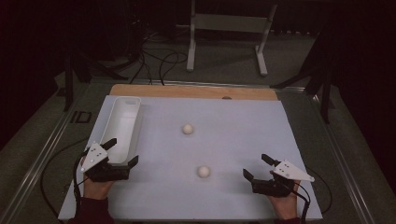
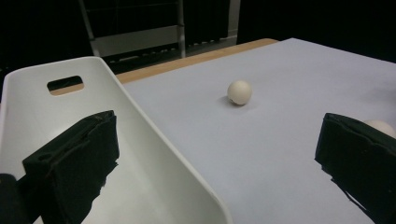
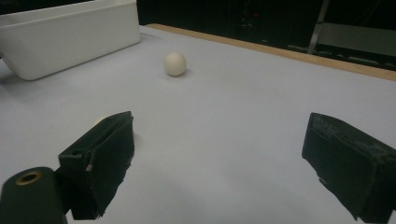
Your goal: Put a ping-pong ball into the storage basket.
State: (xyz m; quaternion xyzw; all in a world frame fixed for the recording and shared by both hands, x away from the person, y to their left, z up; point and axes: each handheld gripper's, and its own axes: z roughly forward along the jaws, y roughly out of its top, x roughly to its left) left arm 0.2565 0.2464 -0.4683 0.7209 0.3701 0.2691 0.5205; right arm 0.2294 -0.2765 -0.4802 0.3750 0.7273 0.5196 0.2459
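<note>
Balls are what the work appears to concern: two pale ones lie loose on the white table top, and a long white bin stands open at the far left, so the likely job is judged to be putting them into it. No ball is held yet; this is judged to be the start of a reach.

Left claw is held with its jaws spread wide and nothing between them. One jaw hangs over the near end of the bin and the other over the bare top just beside the bin's wall, as seen in the left gripper view, where the bin's inside is seen to be empty.

Right claw is likewise spread wide and empty, low over the top. The nearer ball lies ahead of it and off to its left, apart from the jaws; in the right gripper view it is mostly hidden behind the left jaw. The farther ball lies well ahead, nearer the bin.

For the next move, the right claw would need to be swung left until the nearer ball sits between the jaws, then closed gently, since a round ball is easily nudged away.
</note>
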